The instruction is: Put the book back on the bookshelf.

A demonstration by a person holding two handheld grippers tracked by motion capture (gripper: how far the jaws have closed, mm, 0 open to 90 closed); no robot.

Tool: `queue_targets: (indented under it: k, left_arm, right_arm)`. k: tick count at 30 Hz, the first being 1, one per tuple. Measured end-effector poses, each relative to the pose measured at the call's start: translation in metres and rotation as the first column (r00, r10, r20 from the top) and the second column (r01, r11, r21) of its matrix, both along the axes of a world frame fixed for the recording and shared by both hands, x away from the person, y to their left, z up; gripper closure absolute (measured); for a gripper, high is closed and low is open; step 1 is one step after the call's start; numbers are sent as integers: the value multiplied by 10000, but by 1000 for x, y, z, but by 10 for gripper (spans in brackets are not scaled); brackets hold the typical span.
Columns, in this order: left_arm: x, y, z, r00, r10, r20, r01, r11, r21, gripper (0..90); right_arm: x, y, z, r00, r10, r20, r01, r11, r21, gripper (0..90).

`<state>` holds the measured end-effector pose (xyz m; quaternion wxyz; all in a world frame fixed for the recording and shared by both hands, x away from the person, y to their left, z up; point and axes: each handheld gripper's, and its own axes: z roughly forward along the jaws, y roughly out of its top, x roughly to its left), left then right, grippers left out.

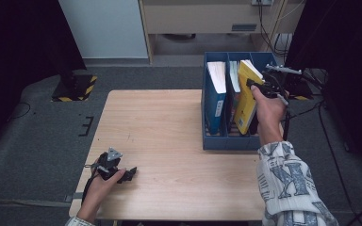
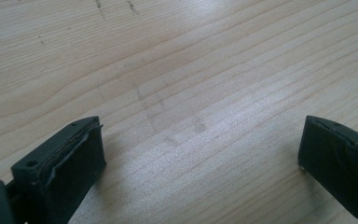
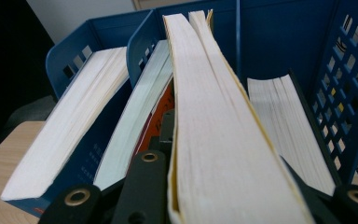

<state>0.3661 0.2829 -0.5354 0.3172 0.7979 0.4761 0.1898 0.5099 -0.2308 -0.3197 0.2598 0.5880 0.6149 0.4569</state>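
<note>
A thick yellow-covered book [image 1: 246, 99] leans tilted in the right half of a blue three-slot file rack [image 1: 212, 141]. My right gripper [image 1: 257, 87] is shut on its upper end. In the right gripper view the book's pale page edge [image 3: 214, 130] runs up from between the two black jaws of the right gripper [image 3: 223, 186]. I cannot tell which slot the book's lower end is in. A blue book [image 1: 215, 101] stands in the left slot. My left gripper [image 1: 131, 173] rests low on the table's near left. It shows as the left gripper [image 2: 200, 144], open, with bare wood between the jaws.
Another book [image 3: 140, 121] with an orange cover stands left of the yellow one, and a further book [image 3: 289, 121] to its right. The wooden table [image 1: 169, 122] ends just right of the rack. A black-and-yellow striped base [image 1: 75, 87] sits on the floor at the far left. Cables [image 1: 330, 136] trail at the right.
</note>
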Motion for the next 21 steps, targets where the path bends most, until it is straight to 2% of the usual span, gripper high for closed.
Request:
queue_targets:
  k: [21]
  left_arm:
    - [0, 0, 0, 10000, -57, 2, 57, 10000, 15, 0]
  right_arm:
    - [3, 4, -19, 9998, 2, -201, -4, 9999, -123, 748]
